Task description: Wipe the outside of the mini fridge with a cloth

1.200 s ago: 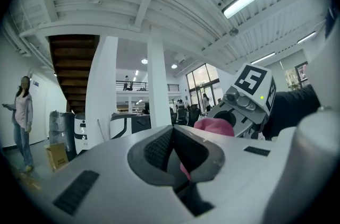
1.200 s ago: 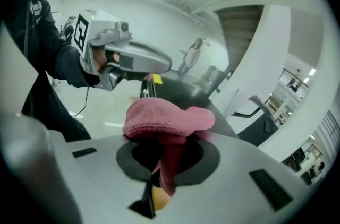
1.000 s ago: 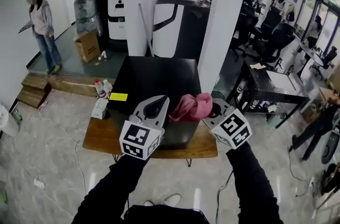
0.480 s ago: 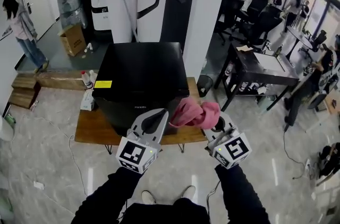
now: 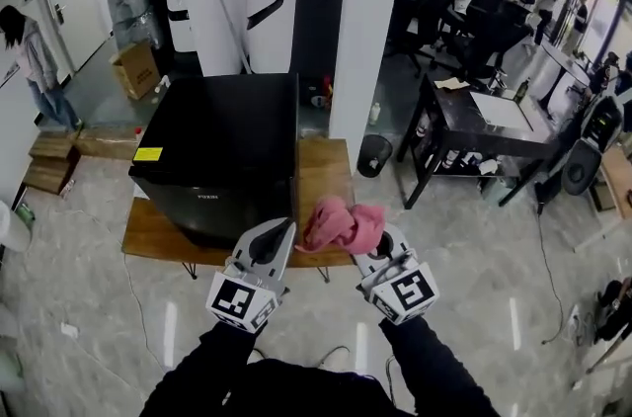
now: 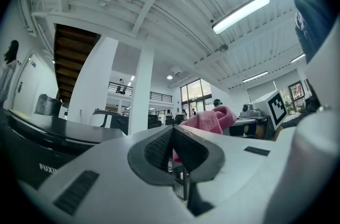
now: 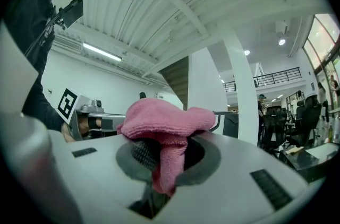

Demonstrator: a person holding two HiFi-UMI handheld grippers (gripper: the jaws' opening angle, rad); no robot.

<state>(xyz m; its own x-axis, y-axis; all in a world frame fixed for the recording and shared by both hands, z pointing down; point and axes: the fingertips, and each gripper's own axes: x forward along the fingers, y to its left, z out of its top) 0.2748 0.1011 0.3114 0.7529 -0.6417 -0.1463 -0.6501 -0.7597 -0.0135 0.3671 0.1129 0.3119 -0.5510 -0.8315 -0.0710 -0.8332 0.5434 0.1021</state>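
The black mini fridge [image 5: 212, 148] stands on a low wooden platform [image 5: 321, 173], with a yellow sticker [image 5: 148, 153] on its top. Both grippers hover in front of it and to its right, apart from it. My right gripper [image 5: 378, 240] is shut on a pink cloth [image 5: 341, 225] that bunches above its jaws; the right gripper view shows the cloth [image 7: 164, 119] pinched and hanging down between them. My left gripper [image 5: 283, 226] is shut with nothing in it. In the left gripper view the fridge [image 6: 48, 138] lies low at the left and the cloth [image 6: 211, 119] to the right.
A white pillar [image 5: 367, 30] rises right behind the platform. A black bin [image 5: 374, 154] and a black desk [image 5: 484, 124] stand to the right. A person [image 5: 30, 59] stands far left near wooden steps [image 5: 54, 158] and a cardboard box [image 5: 134, 69]. Polished floor lies below the grippers.
The fridge has slid to the left and farther off in the head view. Both grippers have dropped from in front of its near face to a spot beside its right corner, cloth still held.
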